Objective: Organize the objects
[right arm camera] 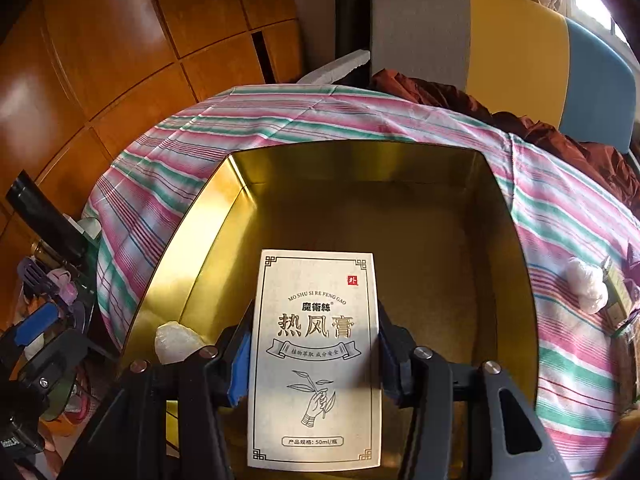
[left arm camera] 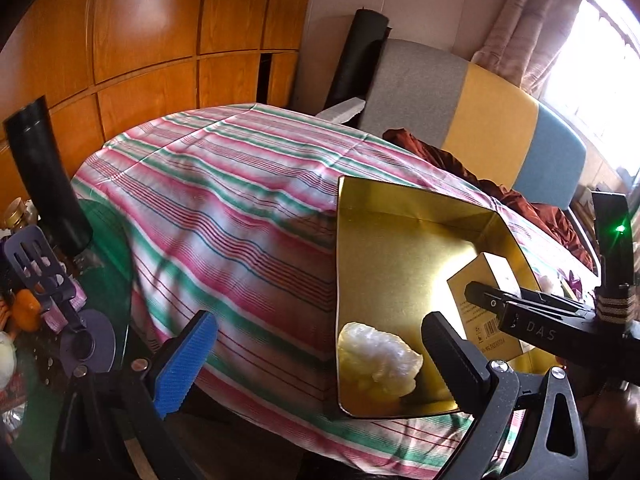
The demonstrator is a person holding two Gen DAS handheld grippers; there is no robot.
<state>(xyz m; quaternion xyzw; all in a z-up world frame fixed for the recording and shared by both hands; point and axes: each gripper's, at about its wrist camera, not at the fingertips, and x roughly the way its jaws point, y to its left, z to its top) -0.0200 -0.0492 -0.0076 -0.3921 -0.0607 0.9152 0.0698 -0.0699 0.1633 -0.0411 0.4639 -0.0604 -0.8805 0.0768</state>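
Observation:
A gold tin box (left arm camera: 384,256) (right arm camera: 360,200) stands open on the striped cloth. My right gripper (right arm camera: 314,360) is shut on a cream carton with Chinese print (right arm camera: 316,344) and holds it over the tin's near side; the carton (left arm camera: 492,280) and that gripper (left arm camera: 520,308) also show in the left wrist view. A crumpled white plastic wad (left arm camera: 378,354) (right arm camera: 176,340) lies in the tin's near left corner. My left gripper (left arm camera: 316,360) is open and empty, left of the tin's near corner, over the cloth.
The striped cloth (left arm camera: 208,200) covers a round table. A second white wad (right arm camera: 586,288) lies on the cloth right of the tin. Clutter and a purple spatula (left arm camera: 36,264) sit at the left. A chair (left arm camera: 472,108) with brown fabric stands behind.

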